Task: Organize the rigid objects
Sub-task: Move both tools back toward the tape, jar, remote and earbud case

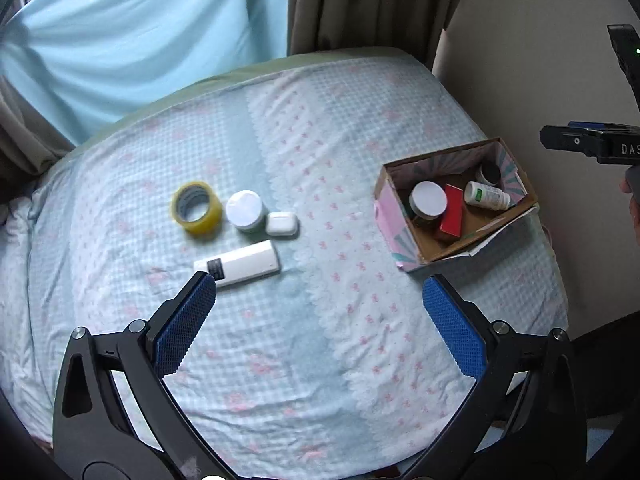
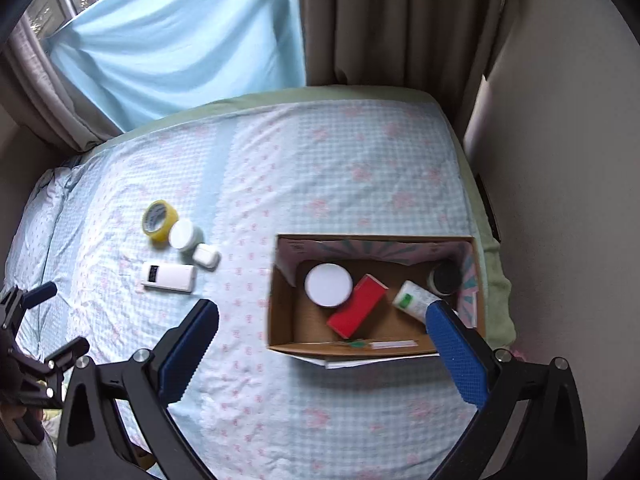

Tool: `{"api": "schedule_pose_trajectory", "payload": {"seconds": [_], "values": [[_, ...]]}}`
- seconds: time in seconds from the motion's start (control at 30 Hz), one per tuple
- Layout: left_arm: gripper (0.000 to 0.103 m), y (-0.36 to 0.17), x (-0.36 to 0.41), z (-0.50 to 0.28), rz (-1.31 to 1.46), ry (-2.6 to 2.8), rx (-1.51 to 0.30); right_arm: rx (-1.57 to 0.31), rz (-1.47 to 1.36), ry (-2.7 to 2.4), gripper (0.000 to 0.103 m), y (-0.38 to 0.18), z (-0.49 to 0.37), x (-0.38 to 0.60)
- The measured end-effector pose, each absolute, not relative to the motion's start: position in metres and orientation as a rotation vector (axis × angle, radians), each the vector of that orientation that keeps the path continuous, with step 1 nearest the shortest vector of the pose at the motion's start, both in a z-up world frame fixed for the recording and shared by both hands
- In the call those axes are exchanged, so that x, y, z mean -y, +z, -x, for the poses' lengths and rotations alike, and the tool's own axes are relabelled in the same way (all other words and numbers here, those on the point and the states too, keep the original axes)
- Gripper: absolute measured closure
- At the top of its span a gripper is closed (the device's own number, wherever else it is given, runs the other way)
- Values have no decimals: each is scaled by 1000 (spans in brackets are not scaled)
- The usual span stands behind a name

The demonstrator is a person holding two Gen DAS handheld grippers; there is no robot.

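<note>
Rigid objects lie in two groups on a bed (image 1: 304, 360) covered with a pale blue checked sheet with pink bows. The landmark is an open cardboard box (image 1: 390, 216) (image 2: 280, 320) with a pink and teal outside.

Inside the box are a jar with a white lid (image 1: 428, 200) (image 2: 329, 284), a red box (image 1: 451, 211) (image 2: 357, 311) just beside the jar, a white bottle with a green label (image 1: 486, 195) (image 2: 414, 300) lying on its side, and a dark-topped jar (image 1: 490, 173) (image 2: 444, 277) in the far corner.

Well to the left of the box, on the sheet, sits a cluster: a roll of yellow tape (image 1: 197, 208) (image 2: 160, 220) farthest from the box, a white-lidded tub (image 1: 245, 211) (image 2: 185, 236) just beside it, a small white earbud case (image 1: 282, 223) (image 2: 206, 256) touching or nearly touching the tub, and a white remote (image 1: 240, 265) (image 2: 169, 277) lying flat on the near side of the three.

The left claw (image 1: 319, 292) hovers above the sheet between the cluster and the box, fingers wide apart and gripping nothing; its left blue pad (image 1: 184, 324) overlaps the end of the remote in the left wrist view, though contact cannot be told.

The right claw (image 2: 322, 316) hangs over the near side of the box, fingers also spread apart and empty.
</note>
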State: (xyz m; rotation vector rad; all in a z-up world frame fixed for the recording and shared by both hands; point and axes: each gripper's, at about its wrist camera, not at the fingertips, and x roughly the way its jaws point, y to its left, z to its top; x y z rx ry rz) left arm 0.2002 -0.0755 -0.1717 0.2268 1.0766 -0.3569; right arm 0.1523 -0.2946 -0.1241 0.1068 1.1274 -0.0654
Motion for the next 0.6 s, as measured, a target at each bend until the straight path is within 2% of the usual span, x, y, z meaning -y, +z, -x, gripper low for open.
{"api": "schedule_pose_trajectory", "payload": {"seconds": [0.3, 0.6], "values": [[0, -174, -46, -215, -207, -361, -1053, -1006, -134, -76, 0, -118, -153, 180], [0, -202, -116, -264, -239, -404, -1073, -1081, -283, -61, 0, -164, -175, 99]]}}
